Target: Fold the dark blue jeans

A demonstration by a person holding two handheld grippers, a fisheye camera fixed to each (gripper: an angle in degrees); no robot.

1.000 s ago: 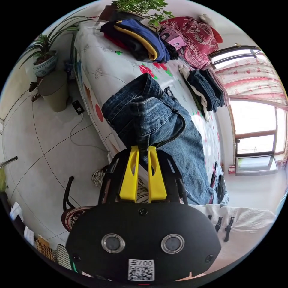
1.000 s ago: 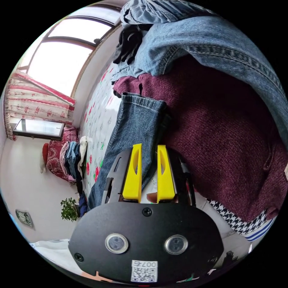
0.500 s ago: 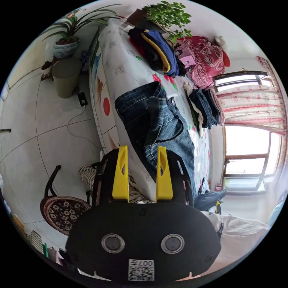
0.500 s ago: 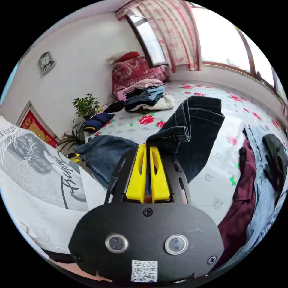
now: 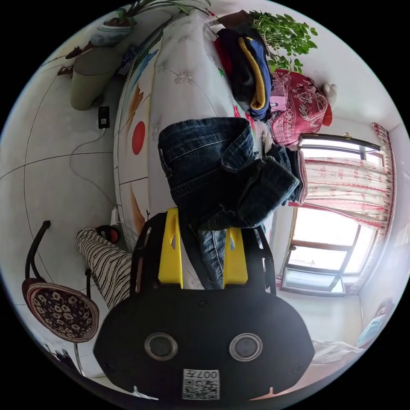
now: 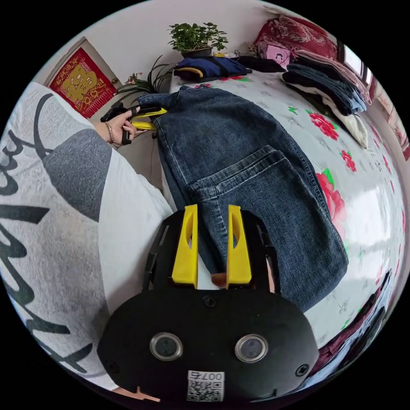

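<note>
The dark blue jeans (image 6: 247,171) lie doubled over on the flowered bed sheet (image 6: 367,205), near the bed's edge. My right gripper (image 6: 212,208) stands open, and a fold of the denim runs between its yellow jaws. In the left gripper view the jeans (image 5: 205,162) bunch up just ahead, with a strip hanging down between the wide-apart jaws of my left gripper (image 5: 201,218), which is open. In the right gripper view the left gripper (image 6: 145,118) sits in a hand at the far end of the jeans, its jaws parted.
Stacks of folded clothes (image 6: 329,81) and a navy pile (image 6: 209,66) lie further along the bed, by a potted plant (image 6: 194,38) and red cushion (image 5: 299,102). A maroon garment (image 6: 350,337) lies at the near end. A patterned chair (image 5: 60,311) and cable (image 5: 85,141) are on the floor.
The right gripper, shut on the leg ends half a second ago, has carried them over onto the upper part of the jeans and opened. The left gripper let go earlier and stays open.
</note>
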